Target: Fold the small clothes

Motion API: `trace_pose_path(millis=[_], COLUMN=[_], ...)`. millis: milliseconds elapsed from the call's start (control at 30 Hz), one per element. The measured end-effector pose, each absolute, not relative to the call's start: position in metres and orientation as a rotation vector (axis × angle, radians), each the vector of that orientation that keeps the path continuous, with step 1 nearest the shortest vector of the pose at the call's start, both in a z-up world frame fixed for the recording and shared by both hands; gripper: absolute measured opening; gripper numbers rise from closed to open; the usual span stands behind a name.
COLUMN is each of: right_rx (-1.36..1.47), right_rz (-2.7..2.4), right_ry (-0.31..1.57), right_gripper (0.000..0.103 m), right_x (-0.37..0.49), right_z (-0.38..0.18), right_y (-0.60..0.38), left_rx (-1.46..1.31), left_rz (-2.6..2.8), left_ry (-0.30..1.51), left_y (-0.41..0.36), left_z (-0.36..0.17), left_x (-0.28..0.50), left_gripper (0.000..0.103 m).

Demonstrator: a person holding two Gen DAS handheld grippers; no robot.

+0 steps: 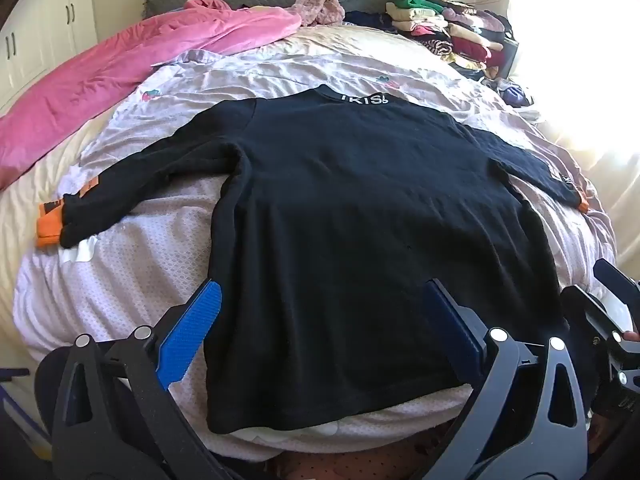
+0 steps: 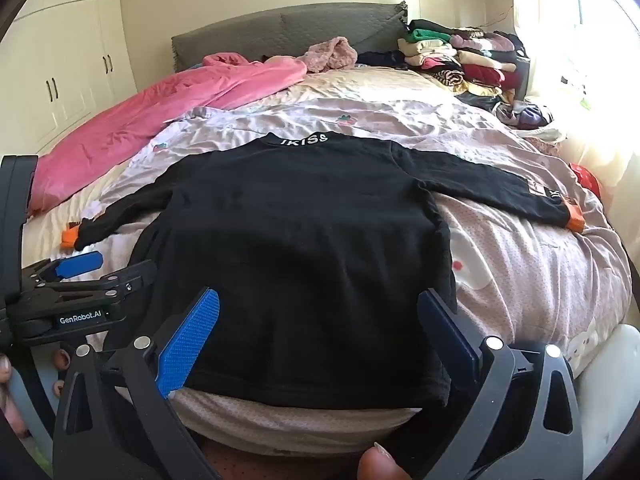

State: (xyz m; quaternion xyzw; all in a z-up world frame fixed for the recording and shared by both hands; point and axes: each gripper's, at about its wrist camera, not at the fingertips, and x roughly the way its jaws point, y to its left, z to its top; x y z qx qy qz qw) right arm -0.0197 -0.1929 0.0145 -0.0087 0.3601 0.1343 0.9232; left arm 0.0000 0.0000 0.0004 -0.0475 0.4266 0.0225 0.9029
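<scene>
A black long-sleeved top lies flat on the bed, collar with white letters at the far end and both sleeves spread out to orange cuffs. My left gripper is open over the left part of the near hem, its blue pads wide apart with nothing pinched; it also shows at the left of the right wrist view as the left gripper. My right gripper is open over the right part of the hem, holding nothing. The right gripper appears at the edge of the left wrist view.
A pale lilac bedcover lies under the top. A pink blanket runs along the left. Stacked folded clothes sit at the far right by a bright window. A grey headboard and white wardrobe stand behind.
</scene>
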Motion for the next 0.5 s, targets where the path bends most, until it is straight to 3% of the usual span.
trace_pose_path(millis=[500], right_rx=[-0.011], right_rz=[0.271], right_ry=[0.737], right_gripper=[0.099], right_x=[-0.019], right_z=[0.019], right_y=[-0.187], left_rx=[-0.101], left_rz=[0.044], left_ry=[0.869], left_y=[0.002], left_z=[0.008], left_x=[0.0], left_gripper=[0.094])
